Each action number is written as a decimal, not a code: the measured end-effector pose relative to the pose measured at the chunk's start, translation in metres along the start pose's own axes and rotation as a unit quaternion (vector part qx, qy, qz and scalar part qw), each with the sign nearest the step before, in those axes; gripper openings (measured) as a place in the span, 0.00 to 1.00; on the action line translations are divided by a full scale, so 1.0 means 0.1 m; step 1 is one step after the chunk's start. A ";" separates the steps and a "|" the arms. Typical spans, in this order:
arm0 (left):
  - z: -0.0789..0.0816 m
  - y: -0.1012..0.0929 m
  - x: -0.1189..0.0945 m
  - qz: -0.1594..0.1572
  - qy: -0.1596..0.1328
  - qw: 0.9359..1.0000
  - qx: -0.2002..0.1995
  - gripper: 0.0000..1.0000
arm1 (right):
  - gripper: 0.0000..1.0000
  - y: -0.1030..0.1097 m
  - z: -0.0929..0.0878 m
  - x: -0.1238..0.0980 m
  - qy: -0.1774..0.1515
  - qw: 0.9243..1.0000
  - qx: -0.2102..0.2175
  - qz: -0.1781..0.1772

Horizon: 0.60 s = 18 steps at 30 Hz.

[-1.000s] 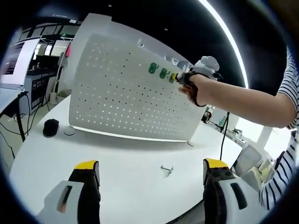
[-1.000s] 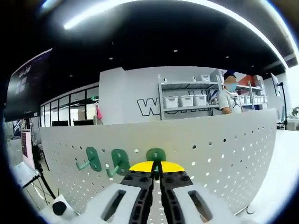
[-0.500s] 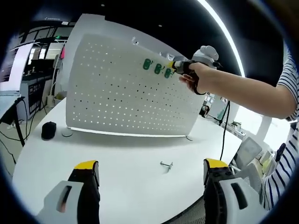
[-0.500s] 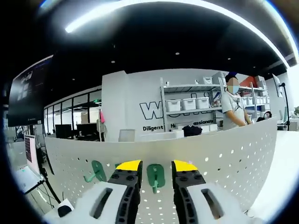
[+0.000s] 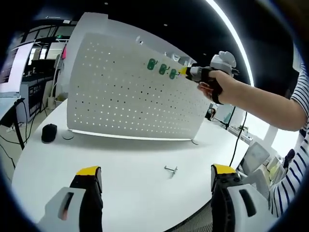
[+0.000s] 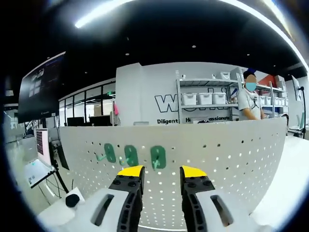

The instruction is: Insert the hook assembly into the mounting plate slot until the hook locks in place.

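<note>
A white perforated mounting plate [image 5: 130, 96] stands upright on the white table [image 5: 125, 169]. Three green hooks [image 5: 162, 69] hang in a row near its top edge; in the right gripper view they are the green hooks [image 6: 131, 155] just above my jaws. My right gripper [image 6: 161, 172] is open and empty, a short way back from the rightmost hook [image 6: 158, 156]. It appears in the left gripper view as the right gripper [image 5: 186, 72], held by a hand. My left gripper [image 5: 157, 175] hangs open and empty above the near table.
A small metal hook part [image 5: 170, 170] lies on the table in front of the plate. A black round object [image 5: 49, 132] sits at the plate's left end. Shelves with bins [image 6: 203, 99] and a standing person [image 6: 251, 104] are behind the plate.
My right gripper opened, let go of the third green hook, which stays on the plate, and drew back from it. The left gripper stays open over the table.
</note>
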<state>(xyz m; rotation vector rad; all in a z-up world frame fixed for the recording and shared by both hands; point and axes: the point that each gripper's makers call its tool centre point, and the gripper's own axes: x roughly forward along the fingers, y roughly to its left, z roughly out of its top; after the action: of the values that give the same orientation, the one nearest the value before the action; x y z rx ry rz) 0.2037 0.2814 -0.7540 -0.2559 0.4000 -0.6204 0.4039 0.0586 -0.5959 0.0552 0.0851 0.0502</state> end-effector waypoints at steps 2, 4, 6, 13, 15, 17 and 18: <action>0.02 -0.02 0.00 -0.004 -0.005 1.000 -0.003 0.96 | 0.27 -0.04 -0.10 -0.05 0.011 1.000 -0.007 -0.004; 0.01 -0.02 0.00 -0.005 -0.004 1.000 -0.004 0.96 | 0.27 -0.09 -0.20 -0.10 0.022 1.000 -0.009 -0.007; 0.00 -0.02 0.00 -0.004 0.000 1.000 -0.003 0.96 | 0.27 -0.12 -0.28 -0.16 0.028 1.000 -0.007 -0.008; 0.00 0.01 0.01 -0.007 0.002 1.000 -0.030 0.96 | 0.28 -0.19 -0.58 -0.34 0.060 0.998 0.002 -0.002; -0.03 0.01 0.01 -0.004 0.009 1.000 -0.026 0.95 | 0.28 -0.20 -0.70 -0.41 0.074 0.997 -0.011 0.000; -0.04 0.00 0.01 -0.005 0.012 1.000 -0.023 0.95 | 0.28 -0.20 -0.79 -0.47 0.084 0.996 -0.010 0.003; -0.05 0.00 0.01 -0.005 0.014 1.000 -0.022 0.95 | 0.28 -0.20 -0.84 -0.50 0.088 0.996 -0.009 0.006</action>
<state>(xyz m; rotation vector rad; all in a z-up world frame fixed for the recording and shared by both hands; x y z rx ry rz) 0.2028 0.2799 -0.7586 -0.2918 0.4389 -0.6260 0.3478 0.0410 -0.6762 0.0326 0.2614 0.0674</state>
